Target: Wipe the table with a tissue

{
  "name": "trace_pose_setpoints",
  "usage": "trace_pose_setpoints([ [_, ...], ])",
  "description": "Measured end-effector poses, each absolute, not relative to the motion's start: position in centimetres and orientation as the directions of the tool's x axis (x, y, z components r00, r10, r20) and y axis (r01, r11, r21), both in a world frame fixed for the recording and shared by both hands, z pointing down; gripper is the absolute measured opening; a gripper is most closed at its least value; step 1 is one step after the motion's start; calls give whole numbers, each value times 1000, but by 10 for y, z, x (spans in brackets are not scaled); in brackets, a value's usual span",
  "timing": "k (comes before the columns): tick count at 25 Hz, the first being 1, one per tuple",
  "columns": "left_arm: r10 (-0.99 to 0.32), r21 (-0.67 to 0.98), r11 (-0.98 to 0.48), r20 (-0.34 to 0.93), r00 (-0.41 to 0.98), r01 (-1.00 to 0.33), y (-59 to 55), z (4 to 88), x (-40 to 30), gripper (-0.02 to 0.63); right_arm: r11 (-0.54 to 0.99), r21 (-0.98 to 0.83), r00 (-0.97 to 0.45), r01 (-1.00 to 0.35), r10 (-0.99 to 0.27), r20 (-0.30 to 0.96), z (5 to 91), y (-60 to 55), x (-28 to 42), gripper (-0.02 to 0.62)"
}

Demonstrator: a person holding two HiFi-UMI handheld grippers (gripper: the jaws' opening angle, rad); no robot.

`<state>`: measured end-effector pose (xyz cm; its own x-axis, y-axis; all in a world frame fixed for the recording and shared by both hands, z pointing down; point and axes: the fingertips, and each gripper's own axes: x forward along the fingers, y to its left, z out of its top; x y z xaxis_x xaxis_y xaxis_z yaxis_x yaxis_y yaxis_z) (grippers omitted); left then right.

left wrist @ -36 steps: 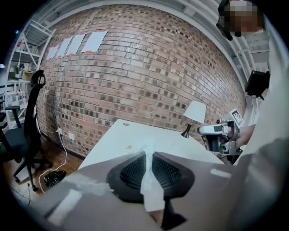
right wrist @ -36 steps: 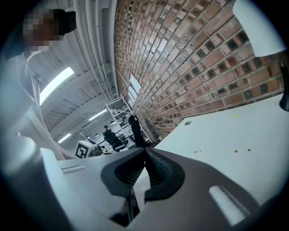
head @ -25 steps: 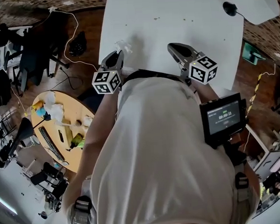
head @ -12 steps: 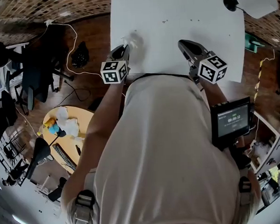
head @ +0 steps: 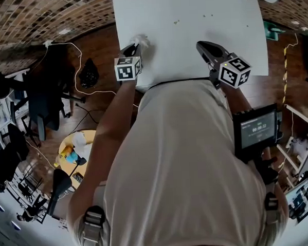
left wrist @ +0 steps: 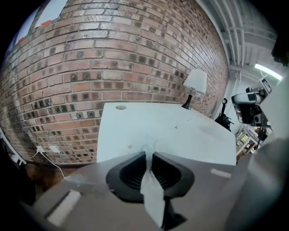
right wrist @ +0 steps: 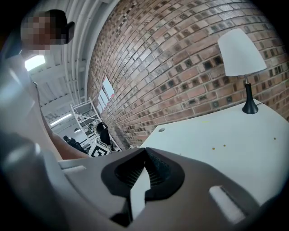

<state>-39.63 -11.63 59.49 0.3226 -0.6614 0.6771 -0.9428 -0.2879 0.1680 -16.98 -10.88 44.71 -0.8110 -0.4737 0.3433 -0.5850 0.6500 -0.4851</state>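
At the near left edge of the white counter (head: 191, 46), the left tongs (head: 134, 47) pinch a white tissue (head: 141, 41), its crumpled end over the counter top. The right tongs (head: 202, 45) hover above the counter's near edge with jaws pressed together. A few small specks (head: 175, 22) lie farther out.

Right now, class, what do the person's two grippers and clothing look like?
The left gripper and right gripper are grey, with tapered fingers lined in black ribbing. Each carries a white cube with black square markers. The person wears a white top.
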Motion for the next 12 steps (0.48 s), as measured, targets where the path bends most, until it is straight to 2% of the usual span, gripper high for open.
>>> trace_pose_setpoints([
  [12,-544,57,-317,807,231,-947,-136,619,-398,64,562,-524,-760,-640,-562,327,452,-115,-144,8],
])
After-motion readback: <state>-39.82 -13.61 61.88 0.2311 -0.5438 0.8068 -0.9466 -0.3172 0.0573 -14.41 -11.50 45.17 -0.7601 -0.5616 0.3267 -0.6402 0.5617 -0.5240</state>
